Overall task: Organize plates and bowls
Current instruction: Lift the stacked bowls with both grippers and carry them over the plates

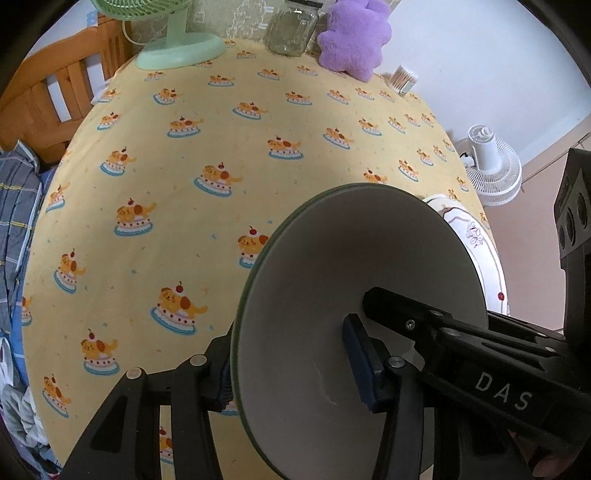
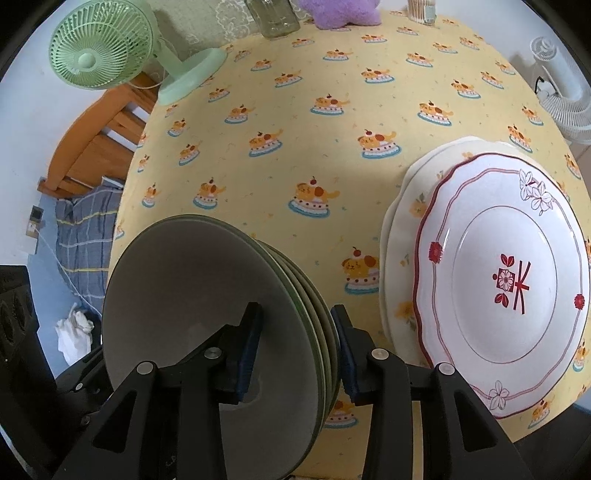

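Observation:
A stack of several grey bowls with green rims stands tilted on edge above the yellow tablecloth. My left gripper is shut on the stack, one pad inside the top bowl and one behind. My right gripper straddles the same stack, its jaws slightly apart from it. One right finger lies inside the bowl. A white plate with red trim rests on a cream floral plate to the right.
At the table's far edge stand a green desk fan, a glass jar, a purple plush and a small box of sticks. A wooden bed frame is left, a white floor fan right.

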